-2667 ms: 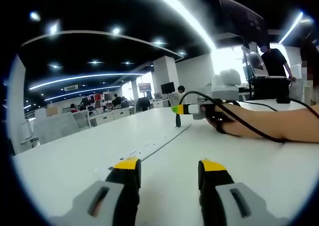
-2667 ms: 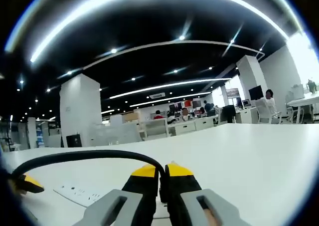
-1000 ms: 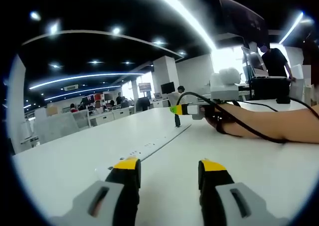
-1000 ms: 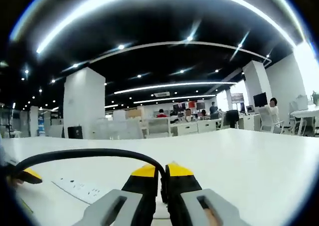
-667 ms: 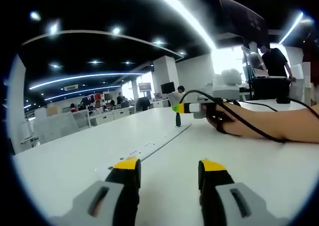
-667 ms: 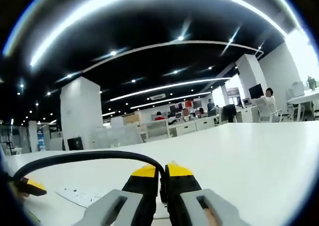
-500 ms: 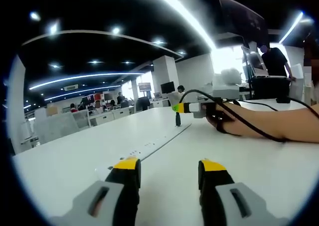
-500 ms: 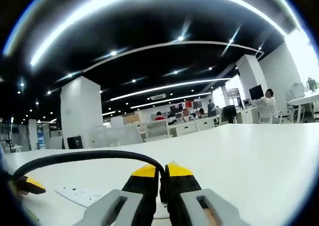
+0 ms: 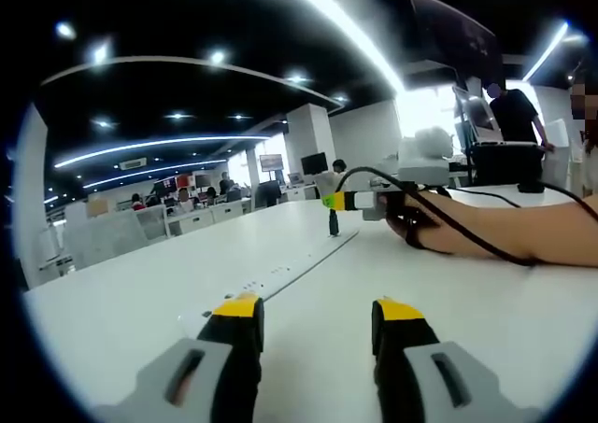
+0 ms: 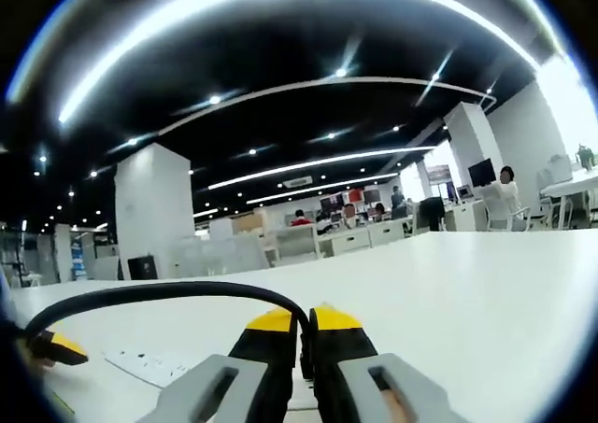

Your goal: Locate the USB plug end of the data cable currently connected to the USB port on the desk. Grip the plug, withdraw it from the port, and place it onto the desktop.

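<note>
Over a white desk [image 9: 121,302], my left gripper [image 9: 318,311] is open with nothing between its yellow-tipped jaws. A white power strip [image 9: 290,269] runs away from it. At the strip's far end a short black USB plug [image 9: 333,223] stands upright, and my right gripper [image 9: 348,202] is shut on its top. I cannot tell whether the plug is seated in the port. Its black cable [image 9: 439,219] loops back over a forearm [image 9: 514,232]. In the right gripper view, my right gripper [image 10: 304,330] pinches the black cable [image 10: 140,292], with the power strip [image 10: 149,365] low on the left.
A black box [image 9: 505,162] and white equipment [image 9: 425,157] stand at the desk's far right, with a person [image 9: 514,110] behind them. The left gripper's yellow tip [image 10: 51,345] shows at the left edge of the right gripper view. Bare desk [image 10: 486,292] stretches right.
The right gripper has bobbed slightly up and back down while staying shut on the plug. The left gripper has not moved.
</note>
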`<state>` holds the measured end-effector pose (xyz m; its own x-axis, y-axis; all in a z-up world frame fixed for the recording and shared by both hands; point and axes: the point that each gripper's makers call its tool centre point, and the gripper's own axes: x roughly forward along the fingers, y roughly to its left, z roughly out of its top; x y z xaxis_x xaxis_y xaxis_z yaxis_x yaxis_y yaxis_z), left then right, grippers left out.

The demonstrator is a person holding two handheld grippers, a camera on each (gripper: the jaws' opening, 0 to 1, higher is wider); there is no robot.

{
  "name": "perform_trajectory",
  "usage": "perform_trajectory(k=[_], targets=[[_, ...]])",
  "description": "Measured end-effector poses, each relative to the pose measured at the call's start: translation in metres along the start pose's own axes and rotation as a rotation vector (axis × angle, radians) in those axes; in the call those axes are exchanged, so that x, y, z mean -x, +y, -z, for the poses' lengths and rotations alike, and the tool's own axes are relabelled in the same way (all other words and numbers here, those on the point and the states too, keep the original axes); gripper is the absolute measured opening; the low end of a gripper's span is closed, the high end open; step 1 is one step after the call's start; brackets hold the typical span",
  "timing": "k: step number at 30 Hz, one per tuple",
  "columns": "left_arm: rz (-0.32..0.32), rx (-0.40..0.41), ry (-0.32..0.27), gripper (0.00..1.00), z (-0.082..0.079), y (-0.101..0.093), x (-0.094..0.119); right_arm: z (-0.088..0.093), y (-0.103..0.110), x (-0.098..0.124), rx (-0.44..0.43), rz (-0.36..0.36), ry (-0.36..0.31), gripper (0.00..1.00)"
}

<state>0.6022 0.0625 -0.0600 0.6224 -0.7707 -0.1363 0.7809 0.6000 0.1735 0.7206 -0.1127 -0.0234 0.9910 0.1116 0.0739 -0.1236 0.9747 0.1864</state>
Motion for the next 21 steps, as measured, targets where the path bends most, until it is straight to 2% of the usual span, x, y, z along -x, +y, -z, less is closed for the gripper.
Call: perform_trajectory(k=[5, 10, 12, 16, 19, 21], targets=[[0.0, 0.001, -0.001, 0.46, 0.0, 0.0, 0.0, 0.001, 0.004, 0.002, 0.039, 0.004, 0.008, 0.07], [0.0, 0.001, 0.0, 0.46, 0.0, -0.001, 0.0, 0.002, 0.015, 0.0, 0.144, -0.026, 0.034, 0.08], [0.0, 0.001, 0.0, 0.46, 0.0, -0.001, 0.0, 0.002, 0.016, 0.0, 0.167, -0.017, 0.039, 0.08], [0.0, 0.001, 0.001, 0.46, 0.0, -0.001, 0.0, 0.001, 0.01, -0.001, 0.114, -0.019, 0.029, 0.08], [0.0, 0.003, -0.001, 0.46, 0.0, 0.0, 0.0, -0.001, -0.001, 0.003, -0.016, 0.009, -0.005, 0.07], [0.0, 0.003, -0.001, 0.46, 0.0, 0.0, 0.0, -0.001, -0.002, 0.005, -0.018, 0.004, -0.003, 0.07]])
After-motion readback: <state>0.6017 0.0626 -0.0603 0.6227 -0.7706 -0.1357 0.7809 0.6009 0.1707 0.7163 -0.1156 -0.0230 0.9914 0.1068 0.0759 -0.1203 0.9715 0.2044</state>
